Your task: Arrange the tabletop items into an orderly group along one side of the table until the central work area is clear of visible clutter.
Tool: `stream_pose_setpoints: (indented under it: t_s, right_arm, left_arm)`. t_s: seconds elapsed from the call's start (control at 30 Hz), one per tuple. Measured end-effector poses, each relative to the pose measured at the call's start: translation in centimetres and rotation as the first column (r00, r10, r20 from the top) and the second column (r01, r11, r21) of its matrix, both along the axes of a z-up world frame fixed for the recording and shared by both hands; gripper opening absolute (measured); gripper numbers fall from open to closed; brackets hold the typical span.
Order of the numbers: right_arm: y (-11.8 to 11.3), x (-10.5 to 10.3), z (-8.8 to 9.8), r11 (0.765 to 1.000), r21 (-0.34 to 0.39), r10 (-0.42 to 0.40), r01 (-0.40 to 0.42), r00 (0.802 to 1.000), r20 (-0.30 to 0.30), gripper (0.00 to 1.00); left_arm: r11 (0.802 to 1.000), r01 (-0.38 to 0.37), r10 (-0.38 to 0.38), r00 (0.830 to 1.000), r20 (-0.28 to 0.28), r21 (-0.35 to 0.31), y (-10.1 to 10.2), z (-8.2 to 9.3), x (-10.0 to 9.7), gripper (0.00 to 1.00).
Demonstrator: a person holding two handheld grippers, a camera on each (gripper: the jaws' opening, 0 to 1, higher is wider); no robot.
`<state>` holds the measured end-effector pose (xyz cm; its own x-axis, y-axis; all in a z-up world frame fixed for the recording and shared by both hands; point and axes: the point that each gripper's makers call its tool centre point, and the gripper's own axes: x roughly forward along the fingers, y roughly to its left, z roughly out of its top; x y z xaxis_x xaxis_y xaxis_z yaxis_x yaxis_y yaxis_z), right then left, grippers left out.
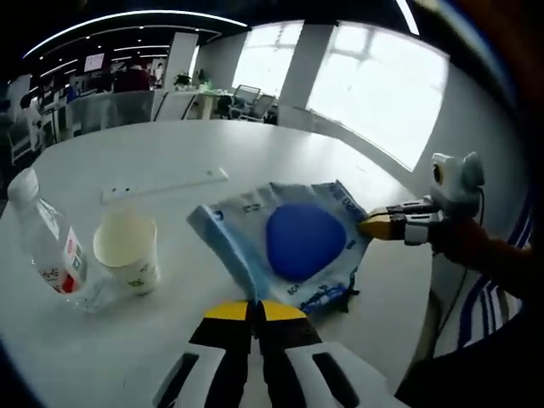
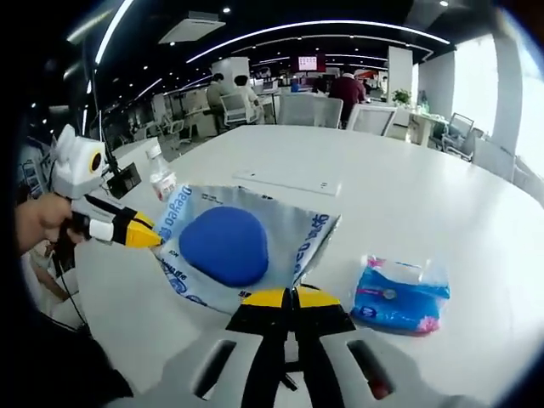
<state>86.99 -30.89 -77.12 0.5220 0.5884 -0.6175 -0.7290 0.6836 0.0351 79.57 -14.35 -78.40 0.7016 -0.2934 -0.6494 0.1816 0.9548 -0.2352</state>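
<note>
A blue-and-white plastic bag (image 1: 302, 242) with a big blue oval on it lies spread on the white round table (image 1: 280, 153). My left gripper (image 1: 255, 308) is shut on the bag's near edge, yellow tips pinched together. My right gripper (image 1: 376, 226) enters from the right and grips the opposite edge. In the right gripper view, the bag (image 2: 225, 246) lies between my right gripper (image 2: 289, 297), shut on its edge, and the left gripper (image 2: 143, 236), held by a hand at the left.
A paper cup (image 1: 127, 252) and a clear plastic bottle (image 1: 47, 246) stand left of the bag. A flat white strip (image 1: 166, 184) lies beyond them. A blue and pink tissue pack (image 2: 399, 294) rests right of the bag. Office chairs and desks stand past the table.
</note>
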Motion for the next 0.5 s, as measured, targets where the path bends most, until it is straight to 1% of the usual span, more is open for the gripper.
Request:
stream_pose_setpoints:
  t_s: [0.13, 0.3, 0.43, 0.5]
  right_arm:
    - [0.8, 1.0, -0.4, 1.0, -0.011, 0.018, -0.018, 1.0, 0.008, 0.0]
    - [1.7, 2.5, -1.0, 1.0, -0.015, 0.023, -0.023, 1.0, 0.016, 0.0]
    - [2.4, 3.1, -1.3, 0.999, -0.024, 0.025, -0.025, 1.0, 0.014, 0.0]
    - [2.7, 3.8, -2.0, 0.999, -0.029, 0.027, -0.026, 1.0, 0.011, 0.0]
  left_arm:
    - [1.0, -0.018, 0.018, 1.0, -0.012, 0.007, 0.8, -0.5, 1.0, 0.0]
    - [0.998, -0.066, 0.066, 0.997, -0.028, 0.006, 1.8, -1.2, 2.2, 0.0]
    - [0.995, -0.101, 0.102, 0.994, -0.034, 0.024, 2.3, -2.0, 2.9, 0.0]
    - [0.992, -0.121, 0.123, 0.992, -0.032, 0.045, 2.7, -2.3, 3.3, 0.0]
